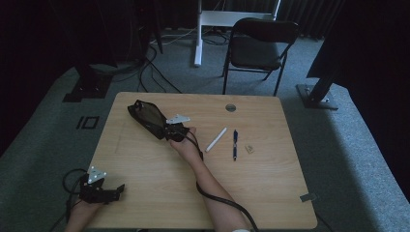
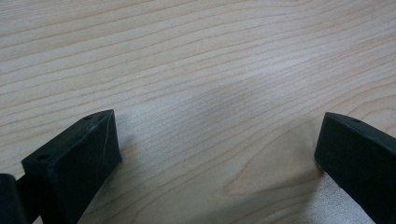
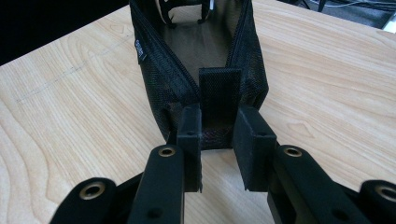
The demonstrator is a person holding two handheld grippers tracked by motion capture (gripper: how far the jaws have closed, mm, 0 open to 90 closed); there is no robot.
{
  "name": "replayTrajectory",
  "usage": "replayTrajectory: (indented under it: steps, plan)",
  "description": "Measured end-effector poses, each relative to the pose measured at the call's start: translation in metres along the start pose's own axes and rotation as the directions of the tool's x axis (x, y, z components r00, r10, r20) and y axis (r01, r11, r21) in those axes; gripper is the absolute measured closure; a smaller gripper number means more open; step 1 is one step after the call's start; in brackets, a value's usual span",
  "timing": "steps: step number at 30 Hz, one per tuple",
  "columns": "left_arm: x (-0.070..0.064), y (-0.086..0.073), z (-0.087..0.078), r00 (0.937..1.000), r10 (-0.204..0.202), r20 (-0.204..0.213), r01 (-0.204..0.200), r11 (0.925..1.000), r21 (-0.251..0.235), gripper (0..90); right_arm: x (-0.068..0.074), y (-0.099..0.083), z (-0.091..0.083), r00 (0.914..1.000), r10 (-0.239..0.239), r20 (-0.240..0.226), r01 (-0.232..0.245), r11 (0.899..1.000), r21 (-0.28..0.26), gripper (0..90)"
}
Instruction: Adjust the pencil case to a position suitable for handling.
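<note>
Fingers pinching pouch tab

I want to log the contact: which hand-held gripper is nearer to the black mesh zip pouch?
Right hand-held gripper: it grips the black mesh zip pouch. Left hand-held gripper: far away, near table corner.

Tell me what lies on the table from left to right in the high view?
Left gripper → black mesh pouch → right gripper at the pouch's end → white pen → blue pen → small tan eraser.
</note>
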State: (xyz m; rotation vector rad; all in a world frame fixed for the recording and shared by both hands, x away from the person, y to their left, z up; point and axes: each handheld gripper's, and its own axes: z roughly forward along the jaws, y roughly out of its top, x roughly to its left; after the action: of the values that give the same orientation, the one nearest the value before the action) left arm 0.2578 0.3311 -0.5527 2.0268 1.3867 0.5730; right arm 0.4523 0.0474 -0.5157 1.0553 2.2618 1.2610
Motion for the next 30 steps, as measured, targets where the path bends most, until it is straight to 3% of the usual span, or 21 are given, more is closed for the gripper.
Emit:
replayTrajectory:
  steps: [21, 30]
  plan:
    - [0.000, 0.000, 0.000, 1.0000, -0.003, -0.002, 0.003, 1.0000, 0.001, 0.1, 0.006, -0.018, -0.027, 0.9994, -0.022, -0.027, 0.022, 1.000, 0.000, 73.2]
    - [0.000, 0.000, 0.000, 1.0000, -0.005, -0.004, 0.005, 1.0000, 0.000, 0.1, 0.009, -0.024, -0.038, 0.9993, -0.008, -0.036, 0.008, 1.000, -0.014, 73.2]
